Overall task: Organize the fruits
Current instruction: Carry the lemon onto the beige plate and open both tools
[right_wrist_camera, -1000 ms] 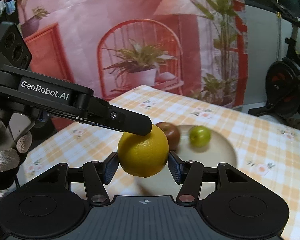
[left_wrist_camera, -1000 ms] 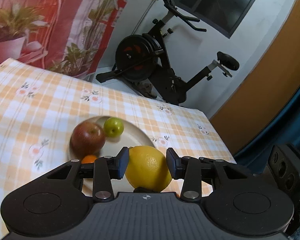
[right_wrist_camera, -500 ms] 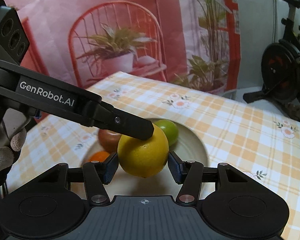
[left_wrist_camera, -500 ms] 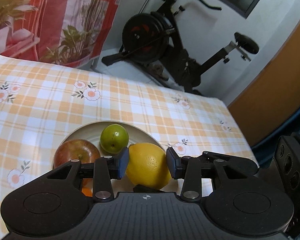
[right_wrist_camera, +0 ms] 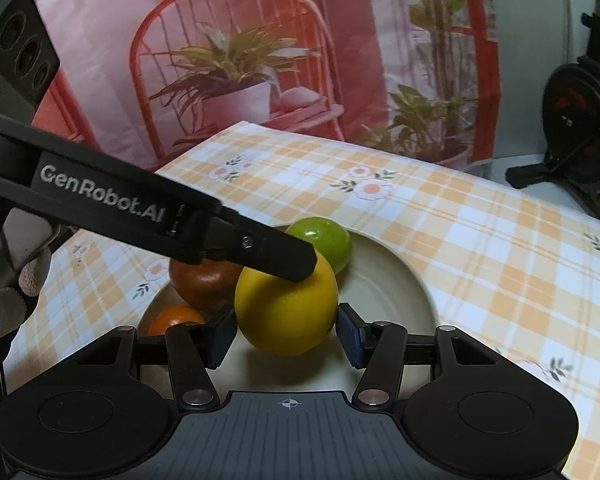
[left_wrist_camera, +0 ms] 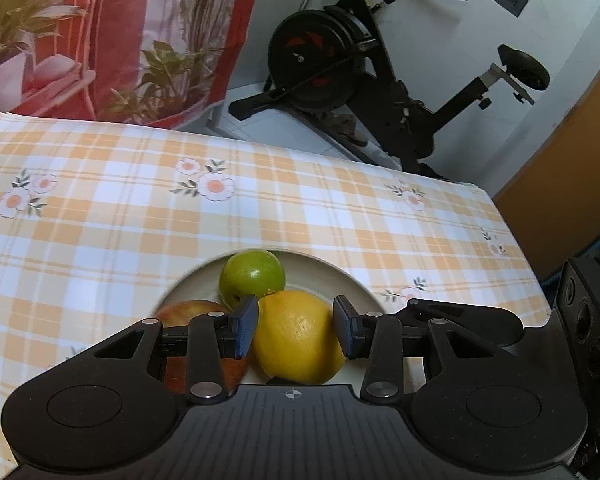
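A yellow citrus fruit (left_wrist_camera: pixel 300 344) (right_wrist_camera: pixel 288 312) sits between the pads of both grippers at once, low over a cream plate (left_wrist_camera: pixel 340 272) (right_wrist_camera: pixel 400 280). My left gripper (left_wrist_camera: pixel 295 332) is shut on its sides. My right gripper (right_wrist_camera: pixel 287 336) is shut on it crosswise. In the right wrist view one left finger (right_wrist_camera: pixel 276 252) lies across the fruit's top. A right finger (left_wrist_camera: pixel 460 316) shows in the left wrist view. On the plate lie a green fruit (left_wrist_camera: pixel 252 276) (right_wrist_camera: pixel 324 240), a red apple (left_wrist_camera: pixel 184 312) (right_wrist_camera: pixel 204 284) and a small orange (right_wrist_camera: pixel 176 318).
The plate stands on a table with an orange checked flowered cloth (left_wrist_camera: pixel 100 220) (right_wrist_camera: pixel 480 240). An exercise bike (left_wrist_camera: pixel 340 60) stands beyond the table's far edge. A printed backdrop with plants (right_wrist_camera: pixel 240 80) hangs behind. A gloved hand (right_wrist_camera: pixel 4 300) holds the left gripper.
Both grippers, still holding the yellow fruit, have come down and forward over the plate. The plate's fruits now appear larger and closer, right beside the held fruit.
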Demonstrator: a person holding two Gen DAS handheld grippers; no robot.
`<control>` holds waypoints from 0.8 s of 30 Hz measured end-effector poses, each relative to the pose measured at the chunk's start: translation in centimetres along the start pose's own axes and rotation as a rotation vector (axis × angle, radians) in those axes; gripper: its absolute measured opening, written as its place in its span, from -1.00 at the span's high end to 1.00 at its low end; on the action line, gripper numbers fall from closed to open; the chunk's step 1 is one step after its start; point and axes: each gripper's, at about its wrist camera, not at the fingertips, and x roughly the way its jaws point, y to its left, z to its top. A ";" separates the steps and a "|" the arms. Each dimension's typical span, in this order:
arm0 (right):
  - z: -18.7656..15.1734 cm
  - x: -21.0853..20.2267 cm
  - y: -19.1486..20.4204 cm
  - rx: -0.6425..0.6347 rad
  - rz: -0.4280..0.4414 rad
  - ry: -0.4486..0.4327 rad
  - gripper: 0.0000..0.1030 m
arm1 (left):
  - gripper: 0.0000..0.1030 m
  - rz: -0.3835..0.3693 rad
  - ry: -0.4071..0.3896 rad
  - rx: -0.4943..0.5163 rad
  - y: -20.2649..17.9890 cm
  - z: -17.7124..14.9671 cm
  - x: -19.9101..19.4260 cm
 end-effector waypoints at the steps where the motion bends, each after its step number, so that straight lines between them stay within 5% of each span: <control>1: 0.1 0.1 0.1 -0.003 -0.002 0.001 0.02 | 0.16 0.001 0.000 -0.003 0.1 0.0 0.0; 13: 0.3 0.4 0.2 0.005 -0.040 0.041 0.01 | 0.20 0.030 0.001 0.021 -0.4 -0.2 0.4; 24: -0.5 -5.2 -0.1 0.022 -0.102 -0.020 0.01 | 0.21 0.087 -0.035 0.031 -1.4 -1.1 -0.7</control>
